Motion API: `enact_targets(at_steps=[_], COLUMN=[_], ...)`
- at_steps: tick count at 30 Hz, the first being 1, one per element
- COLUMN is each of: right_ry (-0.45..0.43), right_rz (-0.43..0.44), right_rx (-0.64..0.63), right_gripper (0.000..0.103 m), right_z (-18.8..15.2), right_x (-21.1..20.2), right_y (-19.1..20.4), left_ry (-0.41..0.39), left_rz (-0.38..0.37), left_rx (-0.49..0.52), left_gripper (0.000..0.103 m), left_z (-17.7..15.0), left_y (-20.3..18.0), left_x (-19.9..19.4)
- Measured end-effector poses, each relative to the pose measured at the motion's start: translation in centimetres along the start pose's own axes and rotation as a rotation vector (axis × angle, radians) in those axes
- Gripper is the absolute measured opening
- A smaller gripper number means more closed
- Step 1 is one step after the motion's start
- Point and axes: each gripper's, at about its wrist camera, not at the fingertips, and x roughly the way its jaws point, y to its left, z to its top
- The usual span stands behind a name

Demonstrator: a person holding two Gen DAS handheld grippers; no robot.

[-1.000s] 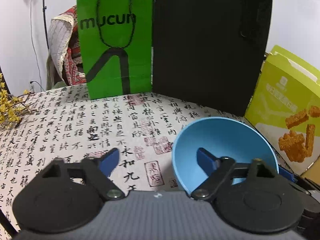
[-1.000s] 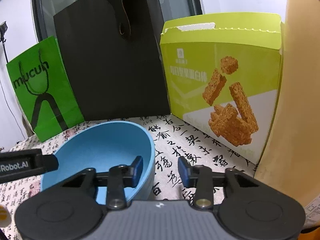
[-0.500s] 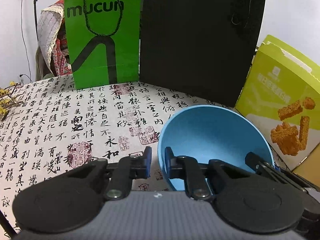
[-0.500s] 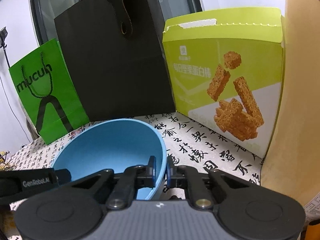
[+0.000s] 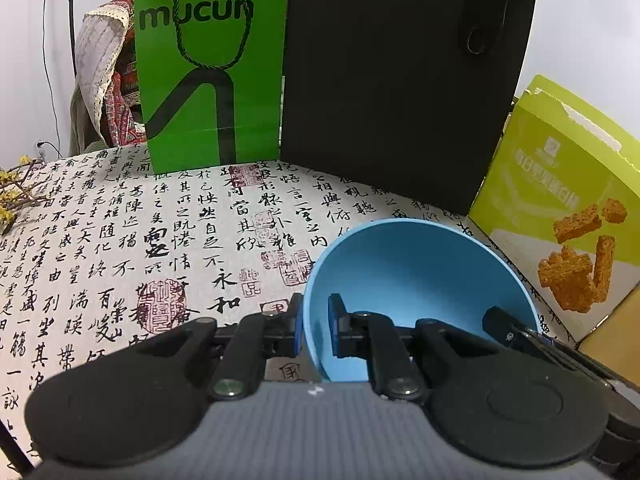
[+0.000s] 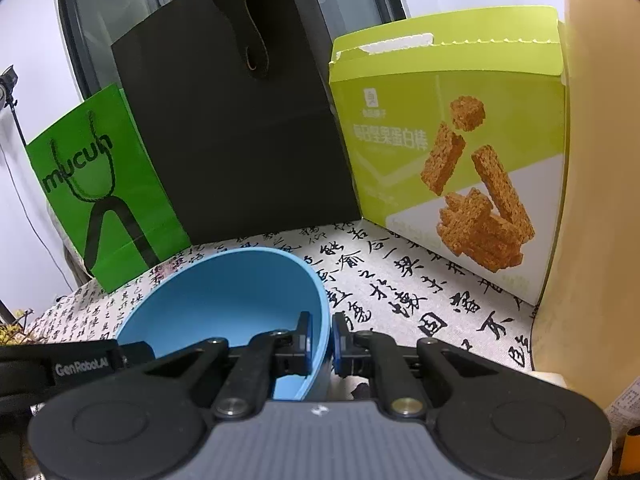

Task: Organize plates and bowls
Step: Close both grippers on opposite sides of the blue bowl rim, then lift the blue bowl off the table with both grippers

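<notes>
**tabletop_tim:** Blue bowl [image 5: 420, 276] in the left wrist view sits right at the fingers. The left gripper [image 5: 314, 330] is clamped on its near-left rim, one pad inside, one outside. Beyond the fingers stand a green paper bag [image 5: 212, 68] and a black bag [image 5: 400, 80], with a snack box [image 5: 568, 216] off to the right. Left of the fingers the calligraphy tablecloth [image 5: 120, 240] is open room, dried twigs [image 5: 16, 196] way out at the edge.

**mugrack:** Right wrist view? The right gripper [image 6: 320, 340] pinches the bowl's [image 6: 224, 296] opposite rim the same way, pointing downward. The black bag [image 6: 240, 140] and snack box [image 6: 452, 152] wall off the space ahead, a tan panel [image 6: 592, 200] crowds the right, and the left gripper's arm [image 6: 68, 364] pokes in from the left.
</notes>
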Motion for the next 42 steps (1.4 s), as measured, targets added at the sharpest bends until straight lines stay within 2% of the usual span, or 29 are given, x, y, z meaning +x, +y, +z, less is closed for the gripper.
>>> enact_targets(at_steps=[9, 21, 31, 42], right_ry=[-0.013, -0.039, -0.014, -0.029], right_rz=[0.006, 0.028, 0.05, 0.068], right_rx=[0.009, -0.011, 0.007, 0.018], right_gripper=[0.009, 0.009, 0.01, 0.01], right_z=[0.0, 0.3, -1.1, -2.3], right_x=[-1.0, -3.6, -5.5, -9.5], right_y=[0.2, 1.7, 3.3, 4.8], left_ry=[-0.01, -0.038, -0.052, -0.069], left_rz=[0.006, 0.024, 0.029, 0.036], left_rx=[0.015, 0.032, 0.02, 0.02], left_gripper=[0.013, 0.014, 0.013, 0.013], left_z=[-0.1, 0.2, -0.3, -2.0], left_y=[0.1, 0.7, 2.4, 4.0], left_x=[-0.8, -4.1, -7.2, -11.1])
